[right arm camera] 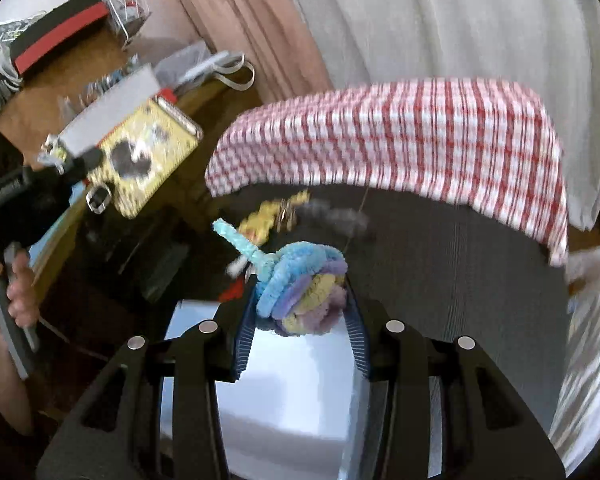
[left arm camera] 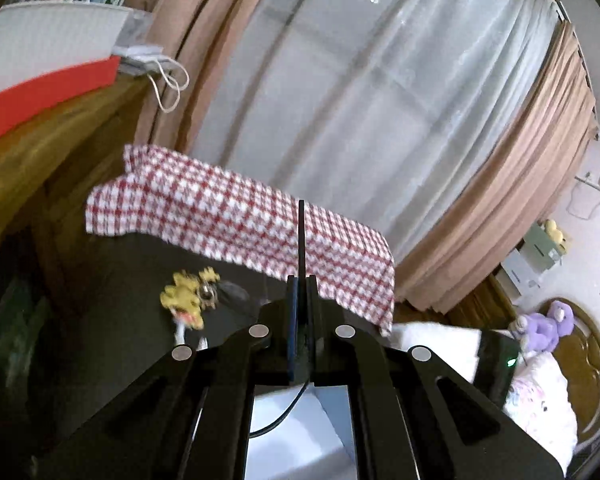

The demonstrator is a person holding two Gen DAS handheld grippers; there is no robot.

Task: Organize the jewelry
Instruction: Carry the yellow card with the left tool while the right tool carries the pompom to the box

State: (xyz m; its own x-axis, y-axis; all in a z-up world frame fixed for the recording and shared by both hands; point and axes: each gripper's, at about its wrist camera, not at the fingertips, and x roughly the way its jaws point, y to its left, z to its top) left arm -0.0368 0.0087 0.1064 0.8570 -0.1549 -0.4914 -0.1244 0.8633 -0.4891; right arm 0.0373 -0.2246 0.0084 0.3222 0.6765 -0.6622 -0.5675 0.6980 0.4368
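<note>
My left gripper (left arm camera: 301, 280) is shut on a thin black cord (left arm camera: 301, 236). One end stands up stiffly above the fingertips, and the other end trails down over a white box (left arm camera: 300, 432). My right gripper (right arm camera: 300, 300) is shut on a fuzzy spiral lollipop charm (right arm camera: 304, 292) in blue, purple and yellow. Its light-blue stem (right arm camera: 236, 240) points up and left. A yellow charm bunch with metal rings lies on the dark table (left arm camera: 120, 280), left of the left gripper (left arm camera: 186, 294) and beyond the right one (right arm camera: 266, 216). Both views are motion-blurred.
A red-and-white checked cloth (left arm camera: 240, 224) (right arm camera: 420, 132) drapes over the table's far edge, in front of curtains. The white box (right arm camera: 292, 392) sits under the right gripper. A cluttered wooden desk (right arm camera: 40, 104) carries a yellow patterned pouch (right arm camera: 148, 160). A hand (right arm camera: 16, 288) grips a handle at far left.
</note>
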